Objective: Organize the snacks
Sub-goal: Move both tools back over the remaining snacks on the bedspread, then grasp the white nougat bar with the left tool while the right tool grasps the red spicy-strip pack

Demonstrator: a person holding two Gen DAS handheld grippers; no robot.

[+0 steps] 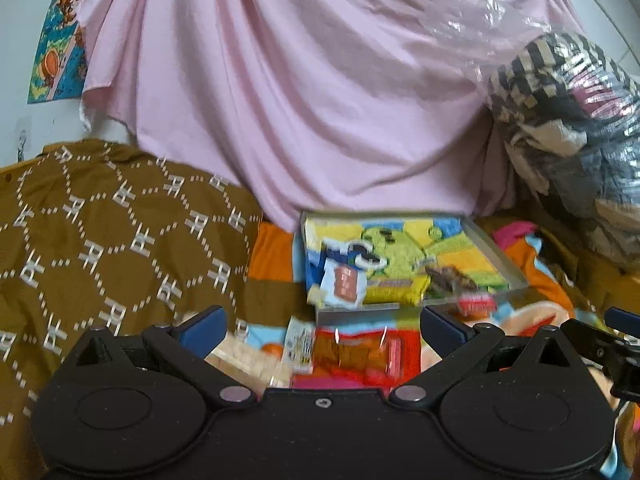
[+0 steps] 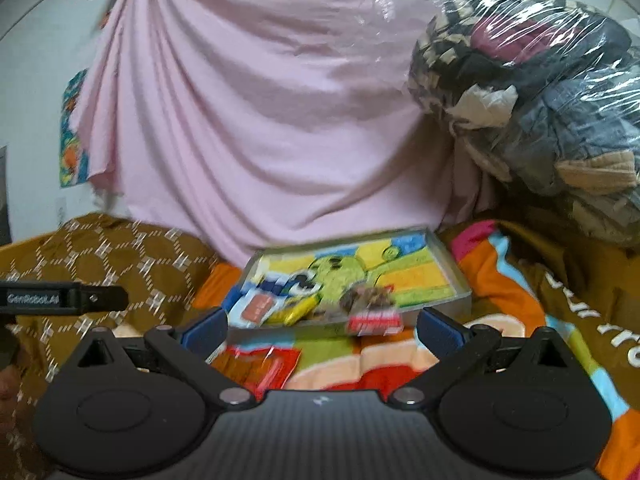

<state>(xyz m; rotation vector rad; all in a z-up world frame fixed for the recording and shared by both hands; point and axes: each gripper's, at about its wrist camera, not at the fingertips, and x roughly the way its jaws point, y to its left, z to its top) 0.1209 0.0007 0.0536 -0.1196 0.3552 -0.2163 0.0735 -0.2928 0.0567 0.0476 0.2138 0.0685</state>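
Note:
A clear shallow tray (image 1: 494, 258) (image 2: 450, 266) lies on a colourful cartoon blanket. In it lie a white packet with a red label (image 1: 344, 285) (image 2: 259, 306), a yellow packet (image 1: 394, 289) (image 2: 297, 311) and a brown snack bag with a red strip (image 1: 450, 277) (image 2: 370, 304). In front of the tray a red-orange packet (image 1: 354, 356) (image 2: 260, 364) lies on the blanket. A small white packet (image 1: 300, 344) and a beige wafer pack (image 1: 248, 364) lie beside it. My left gripper (image 1: 322, 330) is open above these loose packets. My right gripper (image 2: 322, 328) is open, nothing between its fingers, just short of the tray.
A pink sheet (image 2: 260, 120) hangs behind the tray. A brown patterned cloth (image 1: 100, 232) covers the left side. A plastic-wrapped bundle of clothes (image 2: 540, 100) sits at the right. The left gripper's body (image 2: 64, 300) shows at the left edge of the right wrist view. Both views are blurred.

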